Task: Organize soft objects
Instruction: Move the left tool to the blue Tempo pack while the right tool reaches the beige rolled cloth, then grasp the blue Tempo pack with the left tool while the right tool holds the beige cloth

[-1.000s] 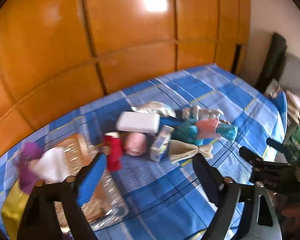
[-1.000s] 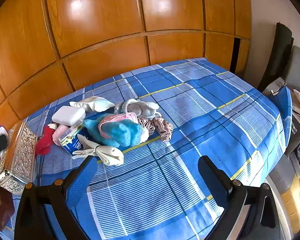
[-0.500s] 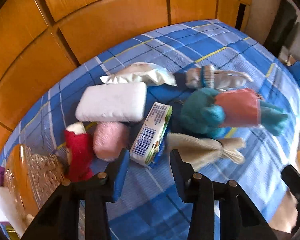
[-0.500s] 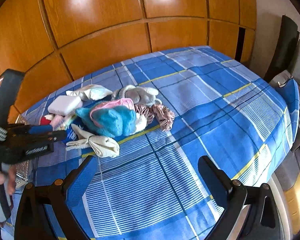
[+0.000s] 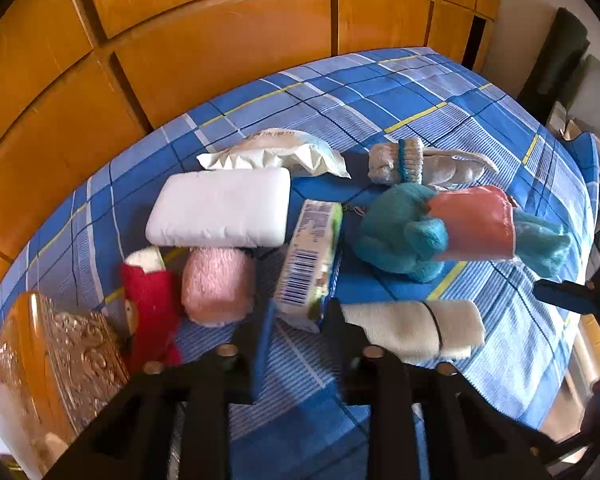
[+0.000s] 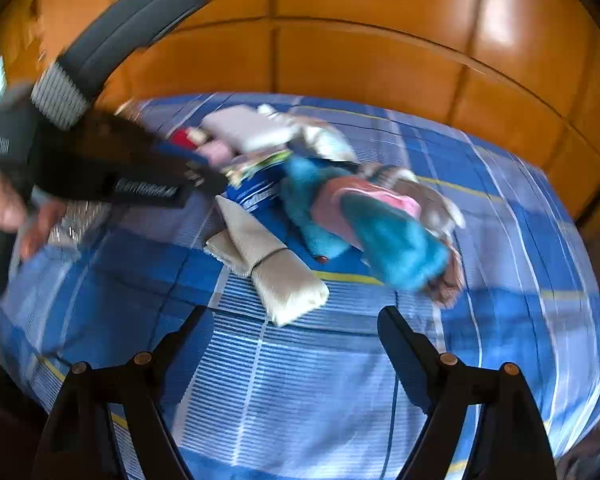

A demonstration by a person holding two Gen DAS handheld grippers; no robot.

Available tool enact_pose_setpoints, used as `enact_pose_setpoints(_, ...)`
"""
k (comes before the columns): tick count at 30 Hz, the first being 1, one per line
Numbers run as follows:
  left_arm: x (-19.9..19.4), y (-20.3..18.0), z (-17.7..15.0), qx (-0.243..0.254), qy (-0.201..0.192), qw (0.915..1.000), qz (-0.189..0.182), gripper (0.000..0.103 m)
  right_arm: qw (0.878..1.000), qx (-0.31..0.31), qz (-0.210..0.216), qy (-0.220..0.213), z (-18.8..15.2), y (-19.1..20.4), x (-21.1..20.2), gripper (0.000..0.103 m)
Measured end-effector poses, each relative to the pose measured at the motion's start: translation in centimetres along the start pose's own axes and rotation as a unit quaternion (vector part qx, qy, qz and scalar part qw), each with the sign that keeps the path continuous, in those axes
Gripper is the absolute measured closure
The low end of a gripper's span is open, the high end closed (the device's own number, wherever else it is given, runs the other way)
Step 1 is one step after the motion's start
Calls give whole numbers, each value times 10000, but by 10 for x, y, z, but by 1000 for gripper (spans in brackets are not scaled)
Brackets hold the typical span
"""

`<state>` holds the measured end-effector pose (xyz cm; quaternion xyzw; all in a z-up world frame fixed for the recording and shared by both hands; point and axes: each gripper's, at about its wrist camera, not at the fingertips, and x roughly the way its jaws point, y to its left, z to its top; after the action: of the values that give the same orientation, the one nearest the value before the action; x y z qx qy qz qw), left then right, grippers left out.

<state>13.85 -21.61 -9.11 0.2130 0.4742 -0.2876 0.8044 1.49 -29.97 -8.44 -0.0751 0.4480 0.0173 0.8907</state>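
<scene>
Soft things lie in a heap on the blue checked tablecloth (image 5: 440, 96): a white sponge (image 5: 220, 208), a pink puff (image 5: 216, 280), a red sock (image 5: 150, 304), a tissue pack (image 5: 310, 264), a teal and pink plush (image 5: 440, 232), a grey knit toy (image 5: 416, 164) and a tied beige cloth roll (image 5: 412, 328). My left gripper (image 5: 300, 320) is shut on the near end of the tissue pack. My right gripper (image 6: 296, 328) is open and empty above the cloth, just short of the beige roll (image 6: 272, 256). The left gripper also shows there, at the left (image 6: 148, 184).
An ornate gold box (image 5: 56, 360) stands at the left edge of the table. A white wipes packet (image 5: 276, 152) lies behind the sponge. Orange wooden wall panels (image 5: 220, 40) stand behind the table. A dark chair (image 5: 556, 60) is at the far right.
My left gripper moved in to the tissue pack and its fingers closed from wide open onto it. My right gripper swung left toward the heap; its view is blurred.
</scene>
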Motion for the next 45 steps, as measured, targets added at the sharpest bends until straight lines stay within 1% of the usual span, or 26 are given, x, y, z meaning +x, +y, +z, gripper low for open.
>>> enact_pose_setpoints(1,2,0,1,13,12,10000,3,63,9999,-163,-5,12,3,3,3,17)
enact_pose_setpoints(3,5,-2,3,65,20,10000,37,59,9986,-490,94,149,9,8,14,17)
enact_pose_setpoints(5,10,0,5,-20,29,10000,4,59,9970,-741,149,193,12,13,22,17)
enact_pose_setpoints(6,13,2,5,-77,62,10000,-14,60,9961,-828,168,250,16,12,28,17)
enact_pose_setpoints(7,16,5,4,-193,114,9997,-41,73,9955,-867,217,305,18,13,34,17)
enact_pose_setpoints(10,19,14,1,-488,149,9985,-216,76,9948,-867,339,402,24,12,51,17)
enact_pose_setpoints(11,18,16,0,-536,129,9982,-230,77,9948,-847,381,422,26,12,56,19)
enact_pose_setpoints(12,16,16,-1,-566,106,9981,-230,78,9947,-804,446,457,26,11,61,25)
enact_pose_setpoints(13,13,15,-2,-577,72,9981,-223,79,9941,-750,550,553,24,8,64,50)
enact_pose_setpoints(14,10,15,-3,-557,41,9983,-170,80,9941,-648,708,512,25,8,64,66)
enact_pose_setpoints(15,7,15,-3,-550,14,9984,-157,80,9944,-598,701,513,24,10,65,68)
enact_pose_setpoints(17,-2,19,-4,-617,-18,9978,-239,80,9947,-601,634,536,23,14,64,69)
enact_pose_setpoints(22,-28,32,2,-677,-113,9972,-293,81,9957,-323,662,569,14,16,57,69)
enact_pose_setpoints(24,-40,43,4,-808,-211,9959,-345,82,9955,-212,683,620,13,17,56,68)
enact_pose_setpoints(29,-66,79,16,-1234,-479,9906,-355,82,9957,-211,652,628,6,22,49,69)
enact_pose_setpoints(31,-71,89,16,-1321,-471,9888,-508,83,9958,-156,638,641,1,26,43,69)
enact_pose_setpoints(33,-72,91,15,-1289,-347,9880,-775,83,9959,-135,622,643,1,26,42,69)
enact_pose_setpoints(34,-72,89,13,-1253,-322,9881,-832,83,9960,-135,612,640,1,27,42,69)
enact_pose_setpoints(36,-74,82,8,-1099,-298,9873,-1110,83,9960,-101,608,642,2,24,45,69)
enact_pose_setpoints(38,-78,75,4,-1033,-359,9865,-1222,84,9959,-12,634,641,4,21,47,68)
enact_pose_setpoints(39,-81,73,2,-1031,-433,9862,-1220,85,9959,14,641,636,4,21,47,68)
enact_pose_setpoints(40,-84,73,2,-1057,-500,9852,-1250,92,9960,34,640,622,3,20,47,68)
enact_pose_setpoints(41,-87,74,3,-1086,-528,9846,-1265,92,9961,50,637,609,3,20,47,68)
enact_pose_setpoints(42,-90,74,5,-1109,-590,9844,-1230,102,9962,69,633,602,4,19,48,68)
enact_pose_setpoints(43,-95,76,9,-1130,-697,9840,-1187,103,9962,82,624,597,4,18,49,68)
enact_pose_setpoints(45,-100,80,16,-1203,-772,9820,-1237,103,9964,100,594,589,4,19,49,68)
